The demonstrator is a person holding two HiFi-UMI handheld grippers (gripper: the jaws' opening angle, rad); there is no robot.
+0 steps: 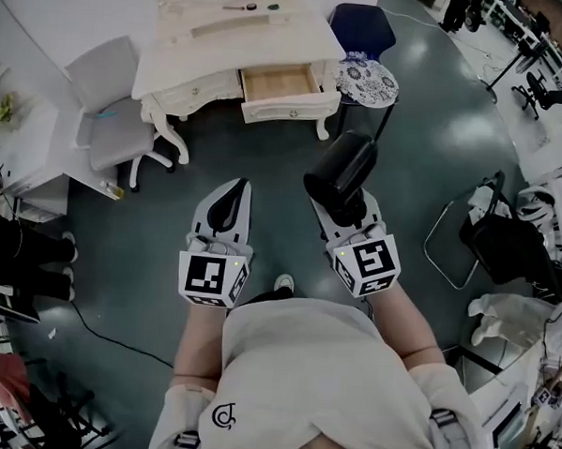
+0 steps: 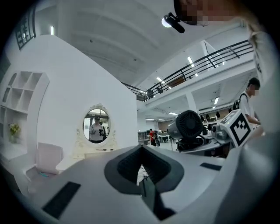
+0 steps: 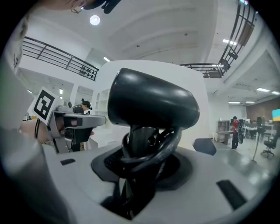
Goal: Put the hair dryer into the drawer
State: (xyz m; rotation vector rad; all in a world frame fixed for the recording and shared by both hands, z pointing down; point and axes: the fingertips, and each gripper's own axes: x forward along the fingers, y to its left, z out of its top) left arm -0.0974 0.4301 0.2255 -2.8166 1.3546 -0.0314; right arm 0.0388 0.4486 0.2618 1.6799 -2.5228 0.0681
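While I stand on the dark floor well back from the white carved bench (image 1: 229,47), my right gripper (image 1: 339,201) has its jaws clamped on the handle of the black, barrel-bodied hair dryer (image 1: 341,168), which rises above them with its barrel lying crosswise. The right gripper view shows the handle (image 3: 139,144) between the jaws with the dryer's black cord (image 3: 164,146) looped round it, so the jaws stand partly apart around that bundle and not fully closed. My left gripper (image 1: 234,192) points ahead alongside, its jaws pressed together with nothing between them; its own view shows only the meeting tips (image 2: 141,154), and beyond them the bench's oval mirror (image 2: 96,126) and the dryer off to the right.

I judge the step in hand to be the carry: the dryer is gripped and held in the air, not yet at its place. The pale wooden drawer (image 1: 277,82) in the bench's front already stands pulled out, and its inside looks bare, so no opening is needed.

The next move calls for walking forward until the drawer is under my right gripper, then tipping the dryer so that barrel and handle lie along the drawer's length and lowering it inside before the jaws part. The looped cord should go in with it and not hang over the drawer front. The round blue-patterned stool (image 1: 368,81) sits just beside the drawer's right end, so I should come in from the front. The left gripper is free to push the drawer shut afterwards
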